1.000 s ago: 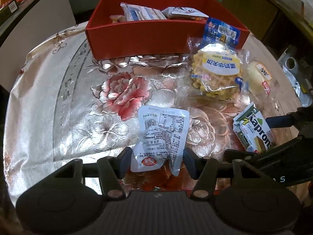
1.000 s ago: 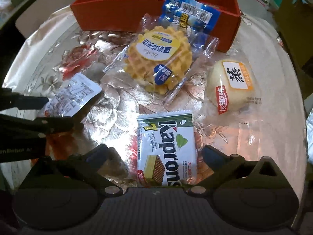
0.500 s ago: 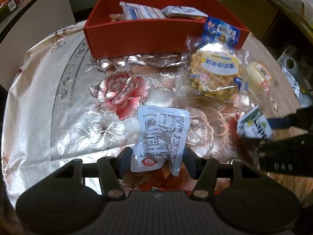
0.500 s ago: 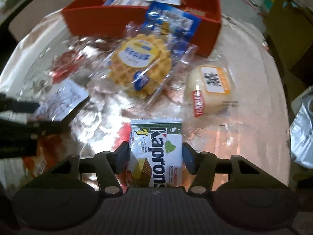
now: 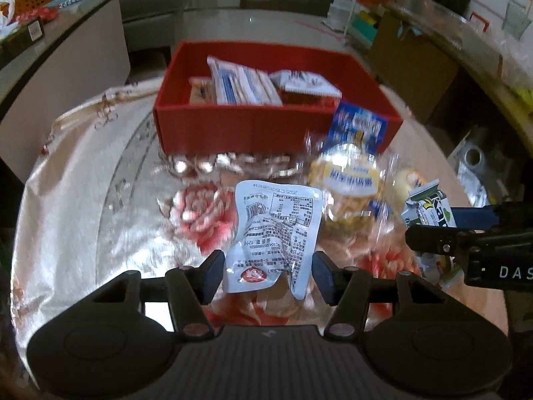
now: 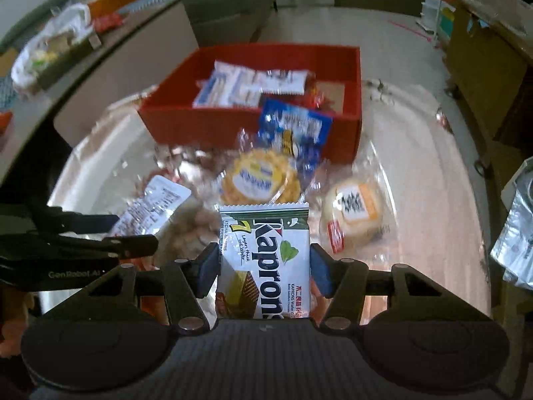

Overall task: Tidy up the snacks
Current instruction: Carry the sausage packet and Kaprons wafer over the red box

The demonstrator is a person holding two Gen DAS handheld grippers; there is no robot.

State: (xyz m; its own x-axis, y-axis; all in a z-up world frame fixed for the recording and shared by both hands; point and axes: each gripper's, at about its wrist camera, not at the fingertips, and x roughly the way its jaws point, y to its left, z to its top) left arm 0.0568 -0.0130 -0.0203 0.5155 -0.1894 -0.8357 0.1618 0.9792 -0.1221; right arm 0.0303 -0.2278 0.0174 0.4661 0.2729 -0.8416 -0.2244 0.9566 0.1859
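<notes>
My left gripper (image 5: 266,275) is shut on a white printed snack pouch (image 5: 276,230) and holds it above the floral tablecloth. My right gripper (image 6: 265,271) is shut on a green-and-white Kaprons wafer pack (image 6: 266,260), also lifted; the pack also shows at the right of the left wrist view (image 5: 429,208). A red box (image 5: 233,126) with several snack packs inside stands at the far side of the table; it also shows in the right wrist view (image 6: 213,123). A waffle pack (image 6: 260,178), a blue packet (image 6: 293,126) and a round bun (image 6: 356,213) lie in front of the box.
The round table has a shiny floral cloth (image 5: 83,206). A silver foil bag (image 6: 516,233) lies off the right edge. A counter with clutter (image 6: 50,53) stands at the left, cabinets at the right.
Both grippers have risen with their packs, so the table and the red box look farther below. The right gripper closed on the Kaprons pack between the earliest frame and half a second ago.
</notes>
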